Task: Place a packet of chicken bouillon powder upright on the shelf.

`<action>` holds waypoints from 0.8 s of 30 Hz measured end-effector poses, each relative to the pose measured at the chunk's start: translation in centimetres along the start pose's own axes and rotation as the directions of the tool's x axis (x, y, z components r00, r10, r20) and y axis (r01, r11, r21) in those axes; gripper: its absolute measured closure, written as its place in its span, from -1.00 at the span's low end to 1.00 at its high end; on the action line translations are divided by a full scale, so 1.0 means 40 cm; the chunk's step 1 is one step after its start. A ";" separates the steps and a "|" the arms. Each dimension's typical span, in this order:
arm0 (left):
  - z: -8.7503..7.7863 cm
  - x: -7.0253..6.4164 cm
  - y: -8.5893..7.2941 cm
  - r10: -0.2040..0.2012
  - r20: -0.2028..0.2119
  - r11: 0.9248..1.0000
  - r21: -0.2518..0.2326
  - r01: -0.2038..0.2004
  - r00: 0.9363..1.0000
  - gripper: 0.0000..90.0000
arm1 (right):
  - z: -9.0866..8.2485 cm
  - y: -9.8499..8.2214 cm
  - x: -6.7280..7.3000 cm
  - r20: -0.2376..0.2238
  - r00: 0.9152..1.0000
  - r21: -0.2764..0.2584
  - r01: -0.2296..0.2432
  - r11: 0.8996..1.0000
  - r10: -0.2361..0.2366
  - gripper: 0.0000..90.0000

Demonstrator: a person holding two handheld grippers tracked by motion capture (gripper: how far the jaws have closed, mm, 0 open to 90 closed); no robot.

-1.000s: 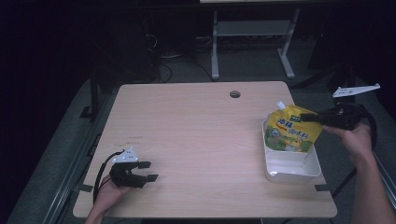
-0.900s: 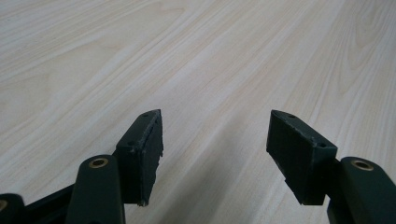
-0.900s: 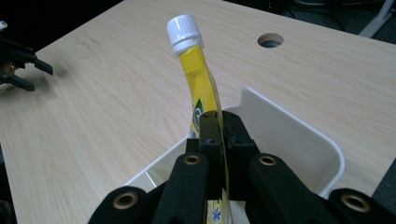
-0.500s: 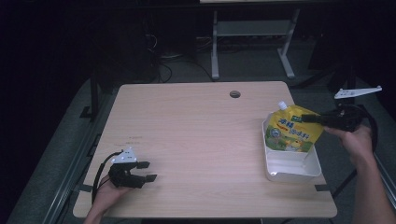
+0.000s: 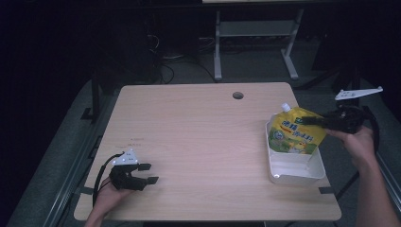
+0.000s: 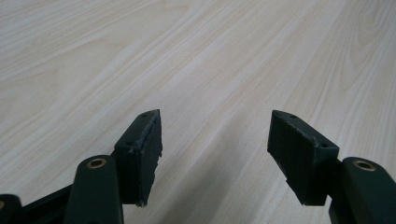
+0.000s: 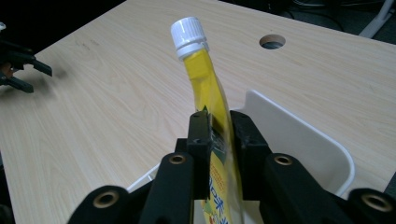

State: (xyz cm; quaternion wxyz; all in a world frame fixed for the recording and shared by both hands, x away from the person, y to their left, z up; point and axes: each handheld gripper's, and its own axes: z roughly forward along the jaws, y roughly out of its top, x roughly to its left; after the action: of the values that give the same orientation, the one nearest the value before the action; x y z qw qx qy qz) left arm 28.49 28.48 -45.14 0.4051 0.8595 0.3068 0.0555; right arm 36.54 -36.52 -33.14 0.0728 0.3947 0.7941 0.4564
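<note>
Little has moved since a second ago: the yellow spouted drink pouch with a white screw cap (image 5: 294, 136) keeps the same place over the white rectangular plastic tray (image 5: 295, 170), perhaps a touch lower.

Right hand-held gripper (image 5: 311, 121) clenched on the pouch's upper edge, jaws pinching the thin flat side below the cap (image 7: 187, 32). Gripping the seam keeps the soft body hanging upright, bottom inside the tray at the right edge of the pale wood-grain desk (image 5: 203, 137).

Left hand-held gripper (image 5: 149, 173) rests near the front-left corner, jaws spread, grasping nothing, well apart from the tray. Likely parked clear.
</note>
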 end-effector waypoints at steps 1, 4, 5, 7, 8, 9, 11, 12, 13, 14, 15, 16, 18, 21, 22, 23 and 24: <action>-0.001 0.000 0.000 0.001 -0.001 1.000 0.001 -0.001 1.000 -0.22 | 0.000 0.001 0.001 -0.001 1.000 -0.001 -0.001 1.000 0.001 0.68; -0.002 0.001 -0.002 0.000 -0.003 1.000 0.001 0.000 1.000 -0.23 | -0.001 0.005 0.004 0.000 1.000 -0.003 0.001 1.000 -0.001 0.62; -0.003 0.002 -0.002 0.001 -0.003 1.000 0.001 -0.001 1.000 -0.23 | -0.002 0.007 0.006 0.003 1.000 -0.004 0.002 1.000 -0.002 0.60; -0.003 0.002 -0.002 -0.002 -0.002 1.000 -0.002 0.002 1.000 -0.23 | -0.006 0.011 0.011 0.007 1.000 -0.003 0.010 1.000 -0.010 0.56; -0.003 0.001 -0.002 -0.002 -0.002 1.000 -0.002 0.002 1.000 -0.23 | -0.008 0.012 0.012 0.009 1.000 -0.006 0.012 1.000 -0.012 0.54; -0.004 0.001 -0.001 0.000 -0.002 1.000 -0.001 0.000 1.000 -0.23 | -0.010 0.013 0.014 0.011 1.000 -0.008 0.011 1.000 -0.011 0.53; -0.004 0.001 -0.001 0.001 -0.002 1.000 -0.001 -0.001 1.000 -0.23 | -0.017 0.016 0.018 0.019 1.000 -0.020 0.012 1.000 -0.012 0.48; -0.004 0.001 -0.001 0.003 -0.002 1.000 0.001 -0.002 1.000 -0.23 | -0.020 0.018 0.021 0.020 1.000 -0.024 0.012 1.000 -0.011 0.47; -0.004 0.001 -0.001 0.004 -0.001 1.000 0.002 -0.004 1.000 -0.23 | -0.024 0.020 0.024 0.021 1.000 -0.027 0.015 1.000 -0.014 0.46; -0.004 0.001 -0.001 0.005 -0.001 1.000 0.001 -0.005 1.000 -0.23 | -0.028 0.023 0.028 0.022 1.000 -0.032 0.020 0.999 -0.019 0.45; -0.003 0.000 -0.001 0.006 -0.001 1.000 0.001 -0.006 1.000 -0.23 | -0.030 0.024 0.030 0.024 1.000 -0.033 0.021 0.999 -0.020 0.45; -0.003 0.000 -0.001 0.005 0.000 1.000 0.001 -0.005 1.000 -0.23 | -0.035 0.027 0.034 0.028 0.999 -0.034 0.028 0.999 -0.028 0.44; -0.003 -0.001 0.000 0.004 0.001 1.000 -0.002 -0.004 1.000 -0.23 | -0.042 0.032 0.041 0.028 0.999 -0.041 0.037 0.999 -0.036 0.43; -0.003 -0.001 0.000 0.006 0.001 1.000 -0.001 -0.006 1.000 -0.23 | -0.056 0.040 0.052 0.027 0.999 -0.054 0.048 0.997 -0.046 0.42; -0.003 -0.001 0.000 0.004 0.001 1.000 -0.003 -0.004 1.000 -0.24 | -0.064 0.045 0.062 0.030 0.998 -0.060 0.059 0.996 -0.057 0.41; -0.003 -0.002 0.000 0.003 0.001 1.000 -0.003 -0.003 1.000 -0.24 | -0.064 0.045 0.062 0.030 0.998 -0.060 0.059 0.996 -0.057 0.41; -0.004 -0.002 0.000 0.006 0.000 1.000 -0.002 -0.006 1.000 -0.24 | -0.067 0.047 0.066 0.031 0.998 -0.062 0.064 0.996 -0.062 0.41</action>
State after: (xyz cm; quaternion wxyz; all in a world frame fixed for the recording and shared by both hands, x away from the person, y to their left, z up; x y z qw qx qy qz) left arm 28.38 28.56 -45.02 0.4057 0.8601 0.3040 0.0568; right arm 34.54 -35.98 -29.48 0.1109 0.3736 0.7904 0.4727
